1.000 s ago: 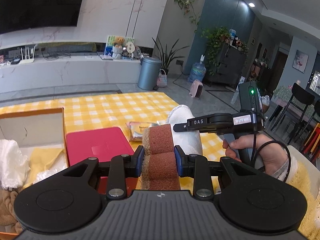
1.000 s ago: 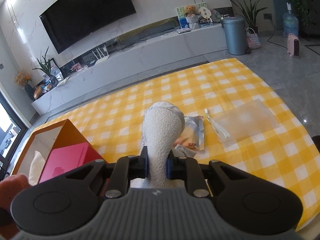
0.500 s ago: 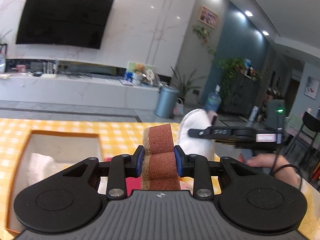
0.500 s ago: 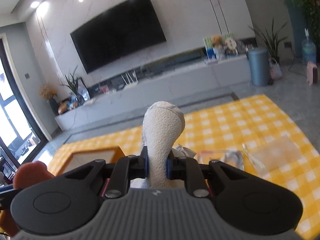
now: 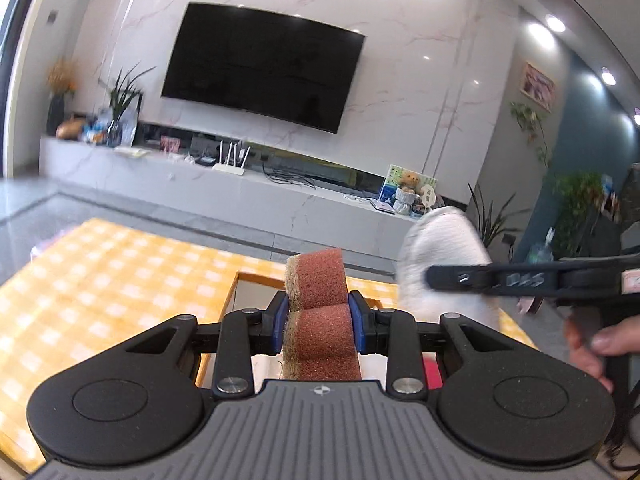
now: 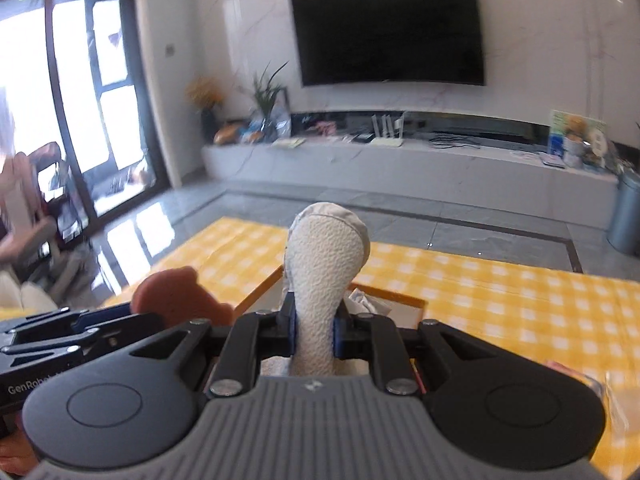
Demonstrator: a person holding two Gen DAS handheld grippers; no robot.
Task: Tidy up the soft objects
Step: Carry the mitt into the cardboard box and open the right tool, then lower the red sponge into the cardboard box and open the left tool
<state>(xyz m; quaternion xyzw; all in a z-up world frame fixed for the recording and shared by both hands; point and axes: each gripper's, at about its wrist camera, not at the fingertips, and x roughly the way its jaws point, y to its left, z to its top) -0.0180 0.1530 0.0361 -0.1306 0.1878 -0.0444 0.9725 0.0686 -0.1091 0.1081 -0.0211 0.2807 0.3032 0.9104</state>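
Note:
My left gripper (image 5: 319, 322) is shut on a reddish-brown sponge (image 5: 317, 312) with a tan fibre side, held upright above the orange-rimmed box (image 5: 256, 278). To its right the right gripper (image 5: 460, 280) carries a white soft bundle (image 5: 444, 256). In the right wrist view my right gripper (image 6: 315, 326) is shut on that white textured cloth bundle (image 6: 326, 264), which sticks up over the same box (image 6: 392, 295). The sponge (image 6: 176, 298) and the left gripper (image 6: 80, 326) show at the lower left. White soft items lie inside the box, mostly hidden.
A yellow checked tablecloth (image 5: 100, 280) covers the table (image 6: 520, 308). A hand (image 5: 596, 344) grips the right tool's handle. A clear packet (image 6: 592, 380) lies at the right edge. Beyond are a TV wall, a long cabinet and a grey bin (image 6: 624, 216).
Both grippers swung left and rose with their loads, so the views now face the TV wall. The box has come under both grippers; the red lid and packets slid out of sight.

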